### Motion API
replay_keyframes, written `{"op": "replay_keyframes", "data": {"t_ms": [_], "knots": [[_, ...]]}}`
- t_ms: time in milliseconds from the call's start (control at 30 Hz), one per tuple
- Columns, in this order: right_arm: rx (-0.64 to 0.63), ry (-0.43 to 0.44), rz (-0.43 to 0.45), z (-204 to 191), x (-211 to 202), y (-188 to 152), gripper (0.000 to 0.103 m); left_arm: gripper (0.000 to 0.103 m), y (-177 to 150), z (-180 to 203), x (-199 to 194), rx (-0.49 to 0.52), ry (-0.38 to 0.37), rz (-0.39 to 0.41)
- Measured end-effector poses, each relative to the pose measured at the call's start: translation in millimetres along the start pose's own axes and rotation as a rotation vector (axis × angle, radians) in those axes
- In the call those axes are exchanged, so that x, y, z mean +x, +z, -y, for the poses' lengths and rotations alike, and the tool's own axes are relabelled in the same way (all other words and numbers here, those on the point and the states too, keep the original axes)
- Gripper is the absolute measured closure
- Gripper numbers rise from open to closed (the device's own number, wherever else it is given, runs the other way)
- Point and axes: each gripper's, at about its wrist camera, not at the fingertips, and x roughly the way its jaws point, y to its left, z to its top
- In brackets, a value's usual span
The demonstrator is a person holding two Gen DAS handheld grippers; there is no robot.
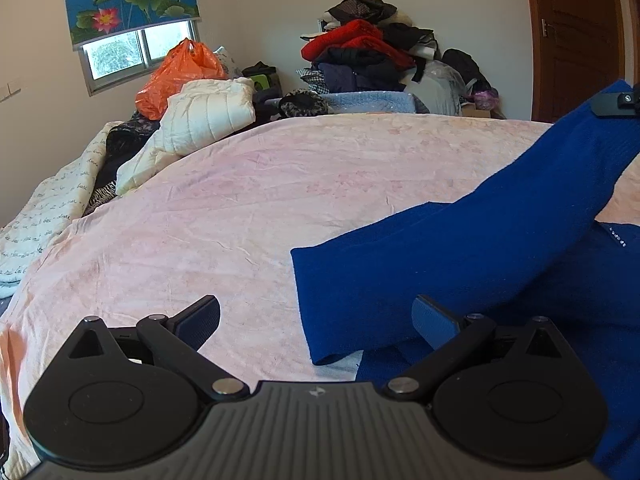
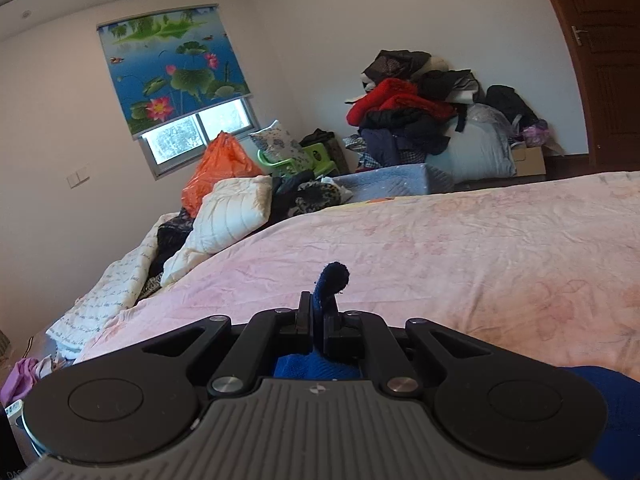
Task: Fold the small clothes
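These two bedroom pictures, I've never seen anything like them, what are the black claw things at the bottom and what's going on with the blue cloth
The black claws are two-finger grippers that a person holds, one in each hand, each with a wide-angle camera looking forward along its fingers. One picture comes from the left hand, the other from the right.

The left gripper is open and holds nothing. Ahead of it a blue garment lies on the pink bedspread, one part lifted toward the upper right, where the right gripper's black tip shows.

In its own view, the right gripper is shut on a pinch of that blue cloth, a tuft poking up between the fingers.

Behind the bed are an orange bag, a white quilted jacket and a clothes pile.
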Motion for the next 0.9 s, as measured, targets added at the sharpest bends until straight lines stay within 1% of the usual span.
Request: {"op": "replay_keyframes", "data": {"t_ms": [167, 433, 900], "knots": [[0.044, -0.025, -0.012, 19.5, -2.9, -8.7, 0.095, 0.0, -2.1, 8.6, 3.2, 0.015, -0.019, -0.028], [0.039, -0.062, -0.04, 22.5, -5.4, -18.4, 0.095, 0.0, -3.6, 16.7, 3.8, 0.036, -0.033, -0.042], [0.115, -0.126, -0.026, 57.3, -33.0, -27.9, 0.095, 0.0, -4.7, 25.5, 3.2, 0.059, -0.041, -0.049]]}}
